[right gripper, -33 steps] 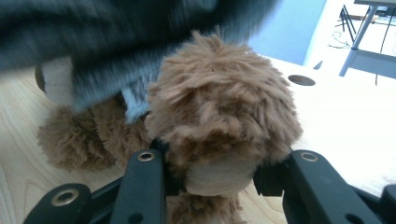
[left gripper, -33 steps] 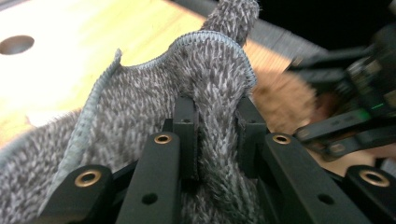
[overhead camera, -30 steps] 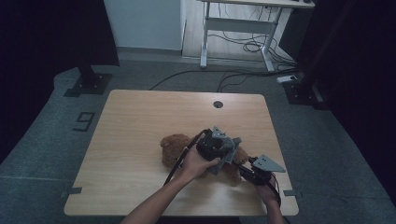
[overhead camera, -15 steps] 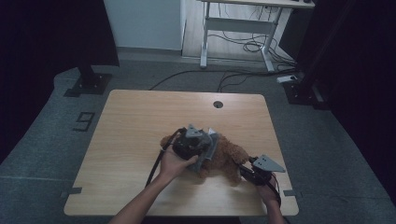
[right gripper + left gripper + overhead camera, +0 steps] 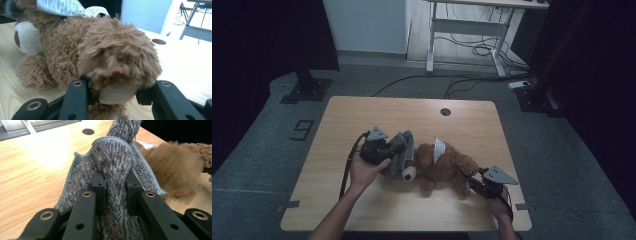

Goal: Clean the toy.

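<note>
A brown teddy bear point(image 5: 442, 167) lies on its side on the wooden table point(image 5: 412, 115), its head toward the left and a white tag point(image 5: 439, 148) sticking up. My left gripper point(image 5: 394, 150) is shut on a grey fluffy cloth point(image 5: 401, 155) just left of the bear's head. In the left gripper view the cloth point(image 5: 112, 162) is pinched between the jaws, with the bear point(image 5: 175, 167) off to the right. My right gripper point(image 5: 474, 182) is shut on the bear's leg point(image 5: 117, 65) near the table's front right.
A round cable hole point(image 5: 445, 111) sits near the table's far edge. Bare wood stretches across the table's far half and left side. On the floor beyond are a desk frame point(image 5: 462, 30) and cables.
The left gripper has carried the grey cloth leftward off the bear's body to beside its head, uncovering the bear. The right gripper has stayed put on the leg.
</note>
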Available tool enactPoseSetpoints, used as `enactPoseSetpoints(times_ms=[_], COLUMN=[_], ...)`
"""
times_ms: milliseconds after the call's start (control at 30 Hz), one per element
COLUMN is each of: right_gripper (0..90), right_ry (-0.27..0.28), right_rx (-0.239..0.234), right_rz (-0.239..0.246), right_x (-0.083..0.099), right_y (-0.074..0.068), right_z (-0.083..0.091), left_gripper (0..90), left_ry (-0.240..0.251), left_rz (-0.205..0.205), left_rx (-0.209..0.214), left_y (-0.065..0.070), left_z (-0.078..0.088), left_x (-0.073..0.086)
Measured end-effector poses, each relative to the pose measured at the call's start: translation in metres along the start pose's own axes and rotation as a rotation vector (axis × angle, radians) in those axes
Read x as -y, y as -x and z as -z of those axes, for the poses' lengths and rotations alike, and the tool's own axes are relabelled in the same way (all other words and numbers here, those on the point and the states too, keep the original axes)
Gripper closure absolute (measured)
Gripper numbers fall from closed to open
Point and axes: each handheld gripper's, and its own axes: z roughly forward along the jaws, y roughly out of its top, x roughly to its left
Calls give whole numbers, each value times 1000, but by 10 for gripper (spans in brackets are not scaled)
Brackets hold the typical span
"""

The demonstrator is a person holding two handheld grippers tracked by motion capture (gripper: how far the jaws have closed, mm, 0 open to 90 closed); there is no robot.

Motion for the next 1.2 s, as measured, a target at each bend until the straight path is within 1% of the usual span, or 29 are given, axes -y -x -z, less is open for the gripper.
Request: enactPoseSetpoints(times_ms=[67,167,200,267,367,400,467,567,633,733,833,933,967,1067,1100,1200], right_gripper=[615,613,612,612,611,610,606,598,582,508,414,310,288,255,250,237], right_ry=[1,1,1,1,2,3,3,4,3,12,30,53,60,91,105,101], right_rx=[0,0,0,-1,-3,-4,-7,-12,-13,-12,-20,-33,-36,-46,-59,-80], right_rz=[0,-3,-3,-1,-1,0,0,-5,-9,-21,-49,-97,-106,-136,-143,-141], right_x=[0,0,0,0,0,0,0,1,0,-1,-5,-15,-17,-28,-34,-49], right_y=[0,0,0,0,0,0,0,1,1,0,1,2,2,2,2,3], right_z=[0,-1,-1,0,0,0,0,0,0,1,5,11,13,19,21,22], left_gripper=[744,741,741,741,743,744,748,757,766,777,783,786,786,786,787,786], left_ry=[6,-3,-12,-36,-77,-76,-68,-67,-62,-37,-14,1,5,12,14,24], left_rz=[3,-20,-29,-30,-6,6,13,12,24,37,33,31,32,23,21,20], left_rx=[6,7,7,8,12,19,25,34,54,70,84,97,102,106,110,122], left_y=[-1,4,6,7,4,3,3,5,5,7,12,15,16,20,21,24], left_z=[0,-5,-11,-21,-37,-41,-44,-45,-45,-45,-41,-36,-35,-31,-30,-27], left_x=[-3,-13,-16,-19,-15,-12,-7,-1,6,18,28,35,37,41,43,48])
